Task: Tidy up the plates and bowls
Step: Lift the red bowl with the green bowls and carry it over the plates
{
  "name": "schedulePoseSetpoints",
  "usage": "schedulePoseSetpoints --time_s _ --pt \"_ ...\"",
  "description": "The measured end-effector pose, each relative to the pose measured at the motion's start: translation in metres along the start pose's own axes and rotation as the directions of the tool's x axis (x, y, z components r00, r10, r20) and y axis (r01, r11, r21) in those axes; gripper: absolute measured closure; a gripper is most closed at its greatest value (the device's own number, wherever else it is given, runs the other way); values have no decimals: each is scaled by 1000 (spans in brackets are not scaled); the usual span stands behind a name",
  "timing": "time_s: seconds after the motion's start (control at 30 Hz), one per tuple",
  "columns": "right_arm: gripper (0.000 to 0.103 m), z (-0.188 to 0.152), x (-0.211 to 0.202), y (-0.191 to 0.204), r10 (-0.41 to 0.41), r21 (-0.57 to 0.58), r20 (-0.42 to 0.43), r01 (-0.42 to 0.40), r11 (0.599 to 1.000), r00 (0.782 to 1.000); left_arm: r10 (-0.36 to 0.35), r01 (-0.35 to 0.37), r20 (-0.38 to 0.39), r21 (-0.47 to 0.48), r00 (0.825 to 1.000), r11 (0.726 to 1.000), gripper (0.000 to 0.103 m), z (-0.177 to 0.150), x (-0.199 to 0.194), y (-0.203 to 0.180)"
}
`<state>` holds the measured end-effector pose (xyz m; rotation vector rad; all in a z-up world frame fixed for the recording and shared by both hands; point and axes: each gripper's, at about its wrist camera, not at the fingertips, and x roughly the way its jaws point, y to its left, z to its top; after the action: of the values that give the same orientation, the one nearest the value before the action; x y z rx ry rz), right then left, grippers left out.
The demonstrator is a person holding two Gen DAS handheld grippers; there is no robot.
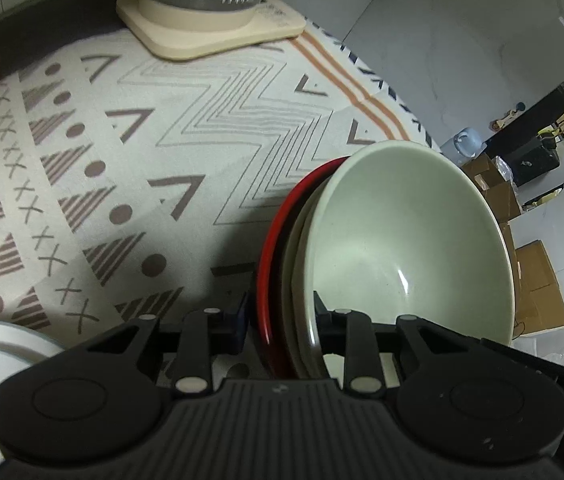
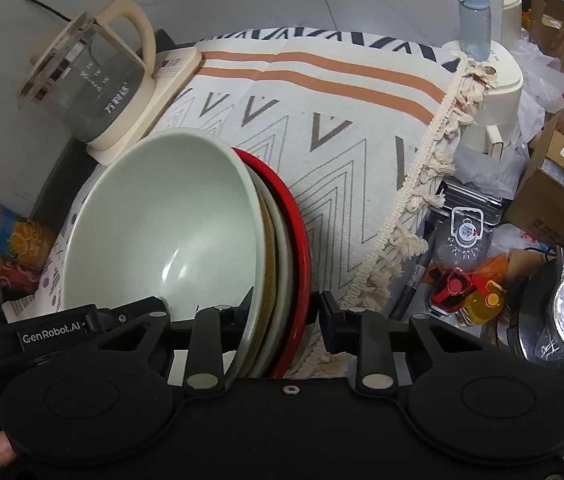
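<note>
Left hand-held gripper (image 1: 282, 320), nearest the lens, clamped across the rims of a tilted stack; right hand-held gripper (image 2: 282, 316) clamped likewise on the same stack from the opposite side; worktop (image 1: 186, 128) under a patterned cloth, stack held above it; glass kettle (image 2: 82, 80) on its cream base at the far edge; red plate (image 2: 302, 240) outermost; pale green bowl (image 1: 402, 240) innermost, beige dishes between them.
</note>
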<state>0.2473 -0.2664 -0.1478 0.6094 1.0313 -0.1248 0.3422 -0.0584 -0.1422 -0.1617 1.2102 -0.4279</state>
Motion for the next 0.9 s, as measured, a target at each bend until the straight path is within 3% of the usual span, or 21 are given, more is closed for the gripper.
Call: schedulePoseSetpoints --time_s 0.5,0.9 --pt "74 2 -28 22 53 -82 11 -52 995 999 27 -21 85 -71 996 997 75 -10 -51 2" --pt "74 -5 -52 55 122 -211 15 -116 971 992 74 -42 175 -176 982 984 75 -33 -103 21"
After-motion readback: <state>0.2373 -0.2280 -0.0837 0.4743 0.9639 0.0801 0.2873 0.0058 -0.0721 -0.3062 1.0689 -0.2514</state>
